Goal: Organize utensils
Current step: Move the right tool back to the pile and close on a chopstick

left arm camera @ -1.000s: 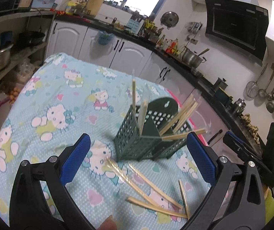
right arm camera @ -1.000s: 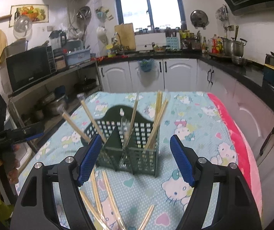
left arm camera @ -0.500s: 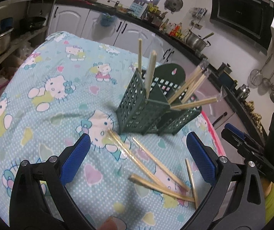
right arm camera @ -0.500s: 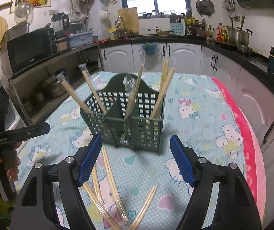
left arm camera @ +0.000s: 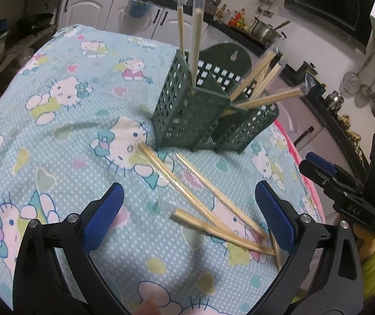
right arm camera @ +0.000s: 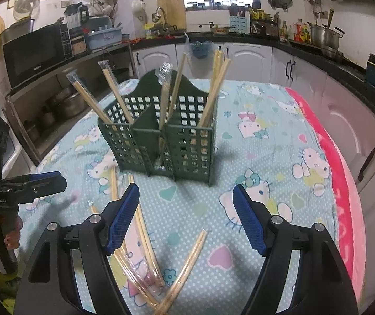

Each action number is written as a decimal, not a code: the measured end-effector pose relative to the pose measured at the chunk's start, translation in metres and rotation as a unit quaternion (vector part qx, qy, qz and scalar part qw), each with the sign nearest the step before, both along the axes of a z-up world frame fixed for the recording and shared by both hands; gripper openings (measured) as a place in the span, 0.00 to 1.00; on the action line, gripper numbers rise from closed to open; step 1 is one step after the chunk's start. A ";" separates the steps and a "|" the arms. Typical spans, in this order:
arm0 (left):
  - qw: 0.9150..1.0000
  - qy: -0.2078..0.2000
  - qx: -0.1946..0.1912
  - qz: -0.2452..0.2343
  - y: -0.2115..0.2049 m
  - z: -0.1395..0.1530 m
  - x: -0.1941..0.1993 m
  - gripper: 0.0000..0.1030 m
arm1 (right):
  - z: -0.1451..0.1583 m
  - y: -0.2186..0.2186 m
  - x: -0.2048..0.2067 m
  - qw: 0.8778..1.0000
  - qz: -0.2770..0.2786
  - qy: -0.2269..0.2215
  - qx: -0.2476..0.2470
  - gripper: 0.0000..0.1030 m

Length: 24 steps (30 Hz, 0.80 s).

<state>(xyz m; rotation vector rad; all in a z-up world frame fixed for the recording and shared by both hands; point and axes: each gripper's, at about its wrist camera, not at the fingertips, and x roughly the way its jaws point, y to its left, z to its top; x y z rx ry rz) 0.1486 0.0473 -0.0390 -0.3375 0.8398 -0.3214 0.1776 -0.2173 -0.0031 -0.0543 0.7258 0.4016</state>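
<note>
Wooden chopsticks (left arm camera: 200,204) lying near the green caddy (left arm camera: 203,120): light, stiff, slippery-wrapped; both tools (left arm camera: 187,210) (right arm camera: 184,210) hovering spread — pinching mid-shaft looks best.

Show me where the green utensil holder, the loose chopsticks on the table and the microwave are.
green utensil holder (right arm camera: 192,147), right wrist view, front grid wall.
loose chopsticks (left arm camera: 177,181), left wrist view, mid-shaft of one wrapped pair.
microwave (right arm camera: 33,52), right wrist view, its dark door.

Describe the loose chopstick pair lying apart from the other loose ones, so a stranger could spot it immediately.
Start at the green utensil caddy standing on the cartoon-cat tablecloth. In front of it, loose wrapped chopsticks lie bundled together. The chopstick pair you want is on their right: it slants the opposite way, its far tip pointing towards the right tool.
</note>
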 end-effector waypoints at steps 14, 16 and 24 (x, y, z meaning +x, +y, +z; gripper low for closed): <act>0.999 0.046 -0.003 -0.022 -0.017 -0.028 0.003 0.79 | -0.030 -0.010 0.005 0.999 -0.012 0.047 -0.018 0.69; 0.998 0.050 -0.006 -0.025 -0.018 -0.031 0.003 0.74 | -0.036 -0.011 0.007 0.998 -0.013 0.058 -0.019 0.69; 0.997 0.071 -0.022 -0.033 -0.024 -0.043 0.008 0.56 | -0.056 -0.013 0.012 0.995 -0.012 0.098 -0.016 0.61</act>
